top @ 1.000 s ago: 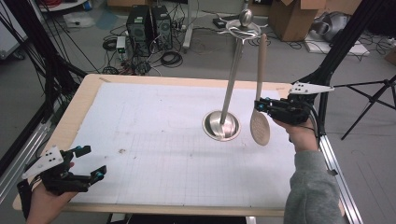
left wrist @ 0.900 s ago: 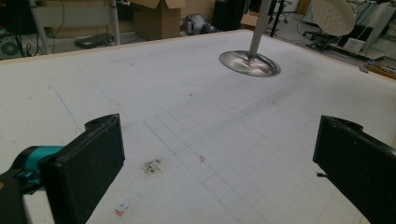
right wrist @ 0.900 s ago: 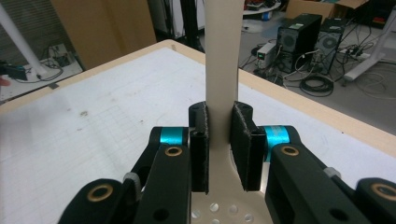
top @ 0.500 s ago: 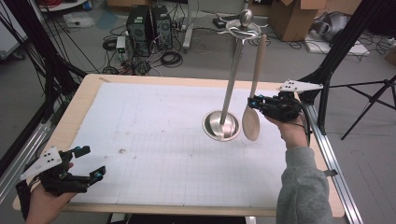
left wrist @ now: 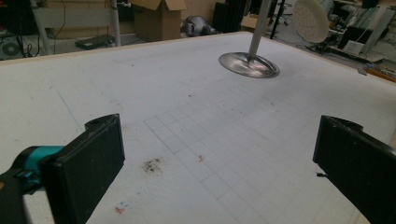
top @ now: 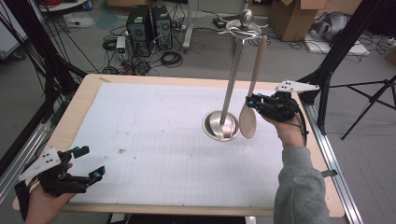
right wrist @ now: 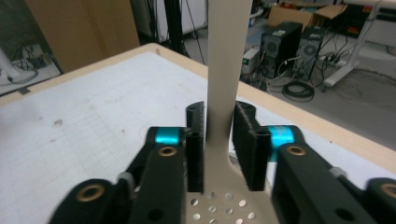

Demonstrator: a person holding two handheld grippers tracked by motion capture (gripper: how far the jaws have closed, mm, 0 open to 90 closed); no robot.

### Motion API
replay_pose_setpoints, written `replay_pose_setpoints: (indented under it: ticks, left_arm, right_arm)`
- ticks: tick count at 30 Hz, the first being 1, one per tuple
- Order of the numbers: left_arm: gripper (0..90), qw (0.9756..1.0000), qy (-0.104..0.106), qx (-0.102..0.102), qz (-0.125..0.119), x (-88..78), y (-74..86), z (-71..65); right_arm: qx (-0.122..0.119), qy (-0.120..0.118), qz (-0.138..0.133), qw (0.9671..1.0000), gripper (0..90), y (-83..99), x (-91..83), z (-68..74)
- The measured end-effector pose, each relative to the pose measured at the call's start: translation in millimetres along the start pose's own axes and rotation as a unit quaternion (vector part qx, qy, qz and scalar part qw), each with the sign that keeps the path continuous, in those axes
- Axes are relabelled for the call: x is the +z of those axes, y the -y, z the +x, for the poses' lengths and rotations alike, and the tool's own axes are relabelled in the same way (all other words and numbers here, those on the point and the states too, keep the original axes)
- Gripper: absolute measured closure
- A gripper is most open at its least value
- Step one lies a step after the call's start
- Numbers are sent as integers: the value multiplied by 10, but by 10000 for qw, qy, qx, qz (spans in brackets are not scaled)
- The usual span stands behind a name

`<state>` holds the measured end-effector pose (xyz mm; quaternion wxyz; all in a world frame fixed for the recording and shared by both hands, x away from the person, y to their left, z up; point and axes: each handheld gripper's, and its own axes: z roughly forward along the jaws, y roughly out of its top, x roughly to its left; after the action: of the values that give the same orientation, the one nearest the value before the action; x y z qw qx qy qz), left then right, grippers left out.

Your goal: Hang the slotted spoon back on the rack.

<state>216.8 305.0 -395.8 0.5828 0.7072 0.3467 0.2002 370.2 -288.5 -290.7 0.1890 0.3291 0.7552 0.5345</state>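
High view, right claw (top: 254, 103) loosening, slotted spatula (top: 248, 122) swung nearer stand (top: 222, 126)

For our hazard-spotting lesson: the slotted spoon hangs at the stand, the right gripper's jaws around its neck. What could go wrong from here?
1. The jaws of the right gripper have just been opening around the slotted spoon; if its top is not seated on the stand, it may drop.
2. Withdrawing askew could snag the spoon and swing it or tip the stand.
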Motion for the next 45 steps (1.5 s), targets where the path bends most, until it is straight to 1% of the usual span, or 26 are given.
replay_pose_setpoints:
  ticks: [3,6,7,9,13,16,17,20,22,25,29,33,36,40,41,45]
  left_arm:
    - [24,10000,-6,-20,-1,3,5,1]
    - [24,10000,-1,-41,-41,-1,-1,0]
    - [24,10000,15,-29,-44,-6,-6,0]
    - [24,10000,22,-24,-83,-11,-17,-2]
    - [23,9999,28,-32,-137,-13,-28,-4]
    - [24,9999,49,-58,-152,-11,-28,3]
    - [24,9999,53,-65,-148,-8,-25,5]
    - [24,9999,36,-64,-152,-10,-23,7]
    - [24,9998,32,-53,-184,-10,-30,8]
    - [23,9998,46,-43,-176,11,-29,5]
    - [23,9999,72,-46,-102,46,-21,4]
    - [23,9999,73,-31,-105,65,-23,6]
    - [23,9999,77,-21,-114,72,-30,9]
    - [23,9999,89,-5,-110,86,-33,11]
    - [24,9999,82,-13,-116,86,-34,13]
    - [23,9997,74,-21,-215,88,-50,34]
  right_arm:
    - [-28,56,-97,9999,664,-7,-25,8]
    - [-3,87,-69,9999,656,0,-43,10]
    - [2,81,-79,9999,650,8,-49,12]
    - [57,25,-124,9999,608,29,-57,16]
    - [155,-30,-161,9997,481,75,-66,41]
    - [205,-70,-309,9993,370,95,-81,65]
    - [204,-53,-394,9990,328,99,-85,69]
    - [311,-7,-443,9985,196,106,-100,95]
    - [306,26,-480,9984,162,117,-113,108]
    - [242,11,-575,9981,153,149,-161,133]
    - [197,-132,-717,9971,149,194,-250,151]
    - [94,-198,-705,9973,149,233,-320,169]
    - [39,-218,-651,9976,149,285,-363,183]
    - [-40,-255,-462,9986,149,349,-382,194]
    - [-81,-226,-434,9988,148,374,-383,206]
    - [-206,-276,-326,9989,146,473,-385,275]
